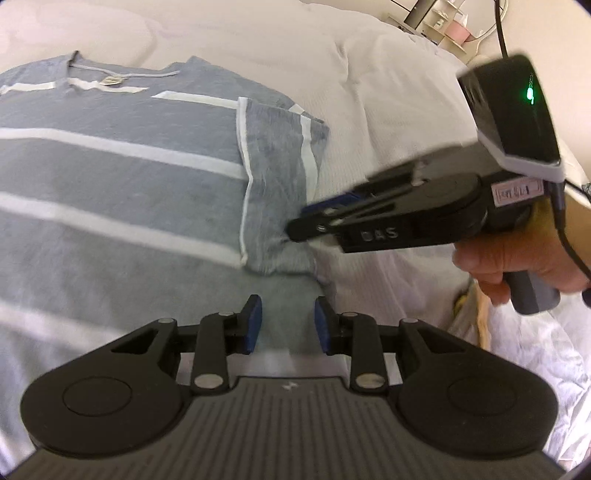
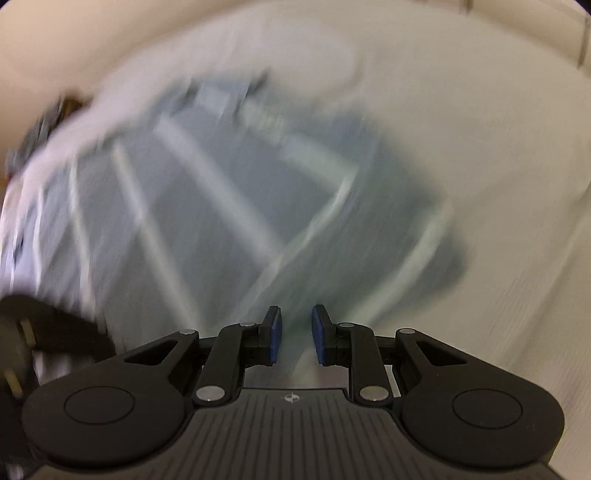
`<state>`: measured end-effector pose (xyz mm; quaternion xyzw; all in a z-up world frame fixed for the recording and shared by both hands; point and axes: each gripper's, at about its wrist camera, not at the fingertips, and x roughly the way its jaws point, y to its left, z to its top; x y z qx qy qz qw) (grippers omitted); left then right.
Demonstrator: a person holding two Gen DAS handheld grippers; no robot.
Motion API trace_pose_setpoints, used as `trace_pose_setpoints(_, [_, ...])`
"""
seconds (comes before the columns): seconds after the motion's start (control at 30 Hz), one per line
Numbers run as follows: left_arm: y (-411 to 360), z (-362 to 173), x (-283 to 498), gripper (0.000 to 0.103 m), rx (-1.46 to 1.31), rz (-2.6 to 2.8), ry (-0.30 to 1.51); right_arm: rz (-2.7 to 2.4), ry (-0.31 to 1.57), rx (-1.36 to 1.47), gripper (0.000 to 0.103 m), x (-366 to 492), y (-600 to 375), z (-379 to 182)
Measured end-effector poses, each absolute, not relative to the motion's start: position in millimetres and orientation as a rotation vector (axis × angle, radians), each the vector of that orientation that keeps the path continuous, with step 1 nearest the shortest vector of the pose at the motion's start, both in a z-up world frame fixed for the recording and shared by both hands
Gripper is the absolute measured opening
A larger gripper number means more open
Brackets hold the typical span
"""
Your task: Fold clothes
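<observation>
A grey-blue T-shirt (image 1: pixel 122 173) with white stripes lies flat on the white bed (image 1: pixel 388 110), collar at the far side. Its sleeve (image 1: pixel 273 166) is folded in over the body. My left gripper (image 1: pixel 288 325) hovers over the shirt's side edge below that sleeve. Its blue pads stand a little apart, with cloth seen in the gap but not pinched. My right gripper (image 1: pixel 295 225), held by a hand (image 1: pixel 517 262), points its tips at the sleeve's lower corner. The right wrist view is heavily blurred: there the right gripper (image 2: pixel 295 332) is narrowly open over the shirt (image 2: pixel 229 206).
White bedding (image 2: pixel 498 184) surrounds the shirt on all sides. Crumpled white fabric (image 1: pixel 535 350) lies at the right, beyond the bed's edge. A small shelf unit (image 1: pixel 439 22) stands far back at the top right. A black cable (image 1: pixel 500 29) trails up from the right gripper.
</observation>
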<state>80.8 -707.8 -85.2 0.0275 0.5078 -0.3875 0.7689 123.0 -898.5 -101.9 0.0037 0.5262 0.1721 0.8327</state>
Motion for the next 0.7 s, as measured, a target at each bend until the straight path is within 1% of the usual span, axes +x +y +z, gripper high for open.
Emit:
trace_pose_setpoints(0.07, [-696.9,-76.1,75.2,0.026,0.064,-0.822,1.103,0.341,1.146,0.041,0.023,111.3,-899.9,-104.6])
trace_pose_setpoints(0.13, [-683.3,-66.5,69.4,0.026,0.082,-0.799,1.11,0.298,1.149,0.117,0.023,100.3,-903.1,-95.7])
trace_pose_setpoints(0.27, [-652.2,-44.7,56.9,0.026,0.158,-0.738,1.115,0.239,1.174,0.17,0.024,68.7,-895.2,-79.0])
trace_pose_setpoints(0.33, [-633.6,-32.8,51.9,0.028,0.177,-0.702,1.118,0.208,1.183,0.205,0.025,49.1,-891.8,-69.6])
trace_pose_setpoints(0.37, [-623.9,-27.1,48.6,0.03,0.19,-0.684,1.118,0.199,1.186,0.229,0.028,40.1,-888.0,-65.4])
trace_pose_setpoints(0.4, [-614.0,-21.9,44.5,0.032,0.207,-0.666,1.116,0.189,1.188,0.253,0.034,31.1,-884.2,-61.1])
trace_pose_setpoints(0.43, [-603.7,-16.9,39.2,0.033,0.233,-0.648,1.112,0.18,1.191,0.278,0.038,22.1,-880.4,-56.9])
trace_pose_setpoints(0.47, [-594.5,-12.6,33.6,0.034,0.261,-0.633,1.108,0.174,1.192,0.299,0.04,13.2,-875.8,-52.8])
trace_pose_setpoints(0.53, [-574.2,-4.1,20.3,0.036,0.32,-0.612,1.1,0.194,1.191,0.312,0.04,-4.0,-862.3,-44.8])
trace_pose_setpoints(0.67, [-529.2,10.1,-4.9,0.047,0.364,-0.605,1.077,0.239,1.201,0.3,0.046,-33.4,-834.2,-29.9])
trace_pose_setpoints(0.7, [-517.7,12.6,-11.5,0.055,0.383,-0.608,1.07,0.246,1.206,0.289,0.046,-40.4,-827.8,-26.5])
